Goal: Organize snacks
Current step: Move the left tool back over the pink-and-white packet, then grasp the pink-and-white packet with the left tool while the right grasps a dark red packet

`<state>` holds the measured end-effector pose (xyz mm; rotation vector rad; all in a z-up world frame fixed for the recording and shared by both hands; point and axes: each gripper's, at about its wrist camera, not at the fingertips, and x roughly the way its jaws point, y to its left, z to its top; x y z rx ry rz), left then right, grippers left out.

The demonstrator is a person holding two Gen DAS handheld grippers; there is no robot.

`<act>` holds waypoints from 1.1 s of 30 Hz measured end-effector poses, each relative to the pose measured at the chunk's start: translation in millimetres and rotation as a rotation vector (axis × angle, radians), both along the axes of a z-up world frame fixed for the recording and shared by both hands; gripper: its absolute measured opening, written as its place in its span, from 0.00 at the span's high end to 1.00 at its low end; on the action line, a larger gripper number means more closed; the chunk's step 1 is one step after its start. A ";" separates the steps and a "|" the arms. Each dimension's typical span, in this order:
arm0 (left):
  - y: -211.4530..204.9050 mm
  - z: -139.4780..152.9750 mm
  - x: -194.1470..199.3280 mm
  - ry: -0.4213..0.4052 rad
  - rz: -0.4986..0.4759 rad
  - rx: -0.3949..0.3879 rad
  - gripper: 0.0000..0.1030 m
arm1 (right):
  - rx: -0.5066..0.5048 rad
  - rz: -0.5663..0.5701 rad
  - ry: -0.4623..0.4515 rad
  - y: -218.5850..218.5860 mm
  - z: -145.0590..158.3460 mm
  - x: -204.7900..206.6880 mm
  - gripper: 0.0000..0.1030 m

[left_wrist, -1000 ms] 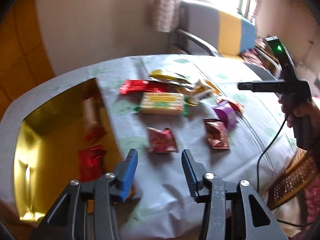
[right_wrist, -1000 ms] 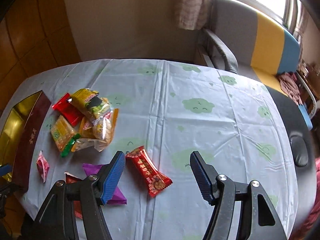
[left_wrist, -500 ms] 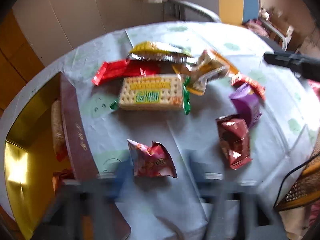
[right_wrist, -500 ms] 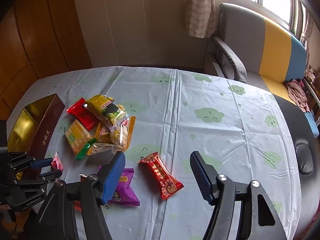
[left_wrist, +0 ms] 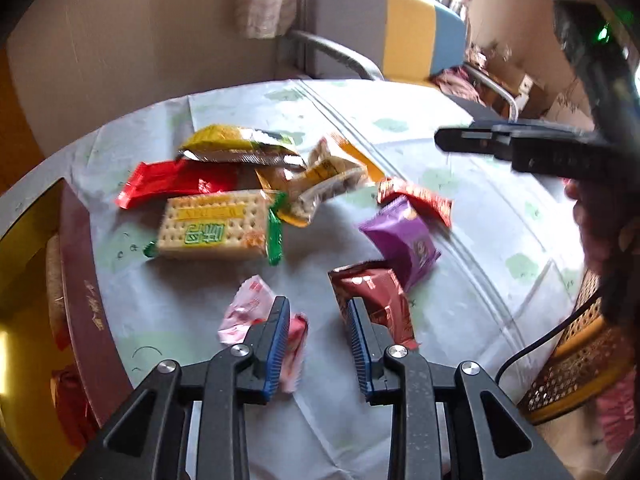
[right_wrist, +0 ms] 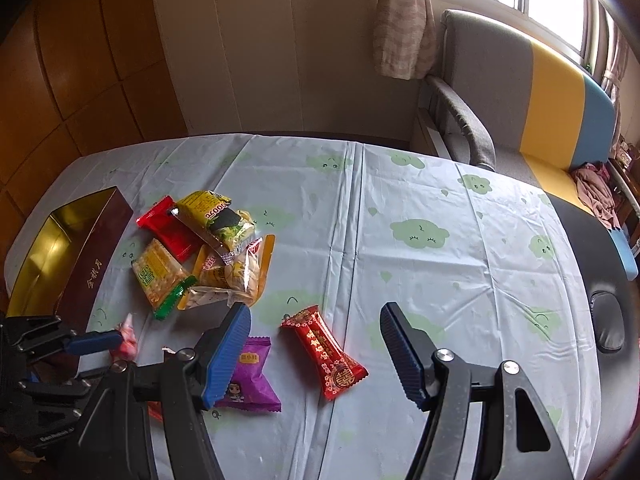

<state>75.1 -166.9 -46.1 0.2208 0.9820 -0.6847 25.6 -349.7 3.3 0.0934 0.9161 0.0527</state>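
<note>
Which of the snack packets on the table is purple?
The purple packet lying flat near the table's front edge, beside the long red candy wrapper. It is the only purple one; the others are red, yellow, pink or cracker-coloured.

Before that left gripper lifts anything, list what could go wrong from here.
1. The left gripper looks shut, yet the pink snack lies across one finger, mostly outside the gap. It may not be caught and could slip or stay behind on a lift.
2. The maroon packet lies right against the other finger, so it might get dragged along.
</note>
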 end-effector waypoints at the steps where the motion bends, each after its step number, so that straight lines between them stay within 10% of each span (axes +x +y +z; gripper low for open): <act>1: 3.1 3.8 -1.3 -0.012 0.008 -0.006 0.71 | 0.000 -0.001 0.000 0.1 -0.1 -0.1 0.33; 16: 24.1 -8.1 3.6 -0.020 0.138 0.136 0.39 | 0.015 0.004 -0.004 -0.5 1.9 -0.9 0.33; 33: 7.8 -35.5 -18.2 -0.055 0.085 0.081 0.61 | 0.101 0.085 -0.009 5.6 6.1 -1.3 0.33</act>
